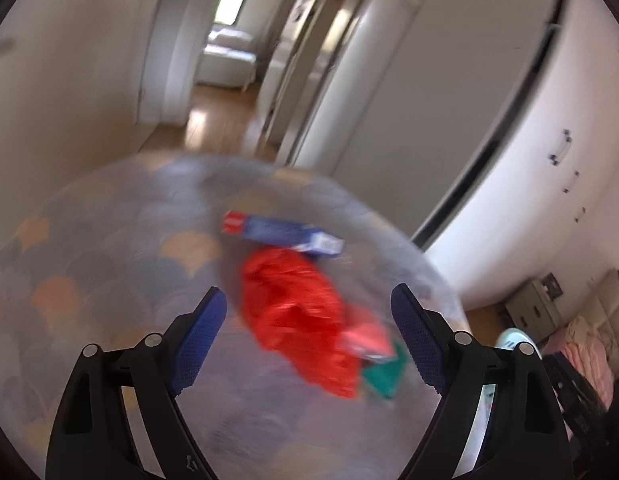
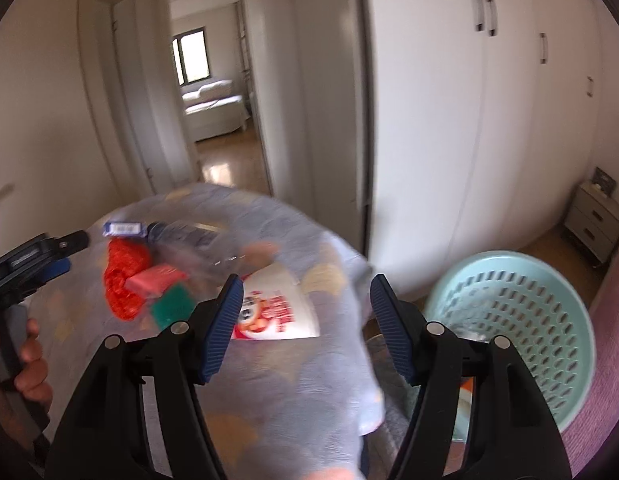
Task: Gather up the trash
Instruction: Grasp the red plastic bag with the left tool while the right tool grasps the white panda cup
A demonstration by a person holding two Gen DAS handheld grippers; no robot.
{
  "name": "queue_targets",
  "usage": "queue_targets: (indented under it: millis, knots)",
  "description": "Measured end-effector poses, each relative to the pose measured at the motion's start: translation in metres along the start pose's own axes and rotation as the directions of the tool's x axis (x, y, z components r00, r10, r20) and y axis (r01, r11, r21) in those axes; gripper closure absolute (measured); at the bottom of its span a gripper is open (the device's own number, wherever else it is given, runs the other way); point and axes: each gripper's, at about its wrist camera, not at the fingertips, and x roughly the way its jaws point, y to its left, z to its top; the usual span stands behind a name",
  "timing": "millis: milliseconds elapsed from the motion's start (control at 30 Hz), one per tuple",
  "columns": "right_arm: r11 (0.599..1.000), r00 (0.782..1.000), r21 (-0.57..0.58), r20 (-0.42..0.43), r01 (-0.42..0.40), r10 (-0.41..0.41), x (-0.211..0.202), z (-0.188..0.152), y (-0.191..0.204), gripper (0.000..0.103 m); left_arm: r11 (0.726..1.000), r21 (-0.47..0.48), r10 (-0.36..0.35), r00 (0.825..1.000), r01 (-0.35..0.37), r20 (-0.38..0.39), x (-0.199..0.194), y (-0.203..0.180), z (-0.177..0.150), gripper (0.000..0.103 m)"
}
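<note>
A crumpled red bag (image 1: 293, 312) (image 2: 123, 276) lies on a round table under a scale-patterned cloth (image 1: 89, 260) (image 2: 289, 400). Beside it are a blue box (image 1: 281, 236) (image 2: 123, 229), a pink packet (image 1: 367, 340) (image 2: 155, 278) and a green piece (image 1: 383, 376) (image 2: 171, 306). A clear bottle (image 2: 189, 238) and a white printed packet (image 2: 277, 304) lie nearer the right gripper. My left gripper (image 1: 309, 320) (image 2: 67, 254) hovers open, and the red bag shows between its fingers untouched. My right gripper (image 2: 305, 312) is open over the white packet's right end.
A pale teal perforated basket (image 2: 517, 320) (image 1: 513, 340) stands on the floor right of the table. White wardrobe doors (image 2: 489, 120) fill the right side, and a small drawer unit (image 2: 593, 220) stands in the corner. A doorway (image 2: 213, 112) beyond the table leads to another room. A hand (image 2: 29, 360) holds the left gripper.
</note>
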Motion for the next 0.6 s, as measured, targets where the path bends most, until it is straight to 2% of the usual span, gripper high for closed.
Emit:
queue_targets:
  millis: [133,267,333,433,600]
  knots:
    - [0.999,0.999,-0.014,-0.038,-0.032,0.031,0.018,-0.005,0.014,0.041,0.999,-0.043,-0.018,0.998,0.015,-0.066,0.022,0.011,0.002,0.021]
    - [0.998,0.997,-0.036,-0.061,-0.046,0.044,0.029,-0.009,0.021,0.04,0.999,-0.039,0.012,0.995,-0.016,-0.096,0.039,0.008,0.002,0.021]
    - [0.998,0.997,-0.054,-0.062,-0.045,0.042,0.03,-0.011,0.021,0.036,0.998,-0.05,0.037,0.994,-0.043,-0.108,0.044,0.009,-0.004,0.023]
    - [0.997,0.996,-0.054,-0.066,-0.061,0.058,0.032,-0.013,0.017,0.03,0.996,-0.08,0.035,0.989,-0.047,-0.146,0.055,0.013,-0.007,0.024]
    - [0.997,0.993,-0.029,-0.097,-0.077,0.074,0.044,-0.016,0.006,0.025,0.995,-0.097,-0.002,0.986,-0.015,-0.168,0.056,0.016,-0.014,0.052]
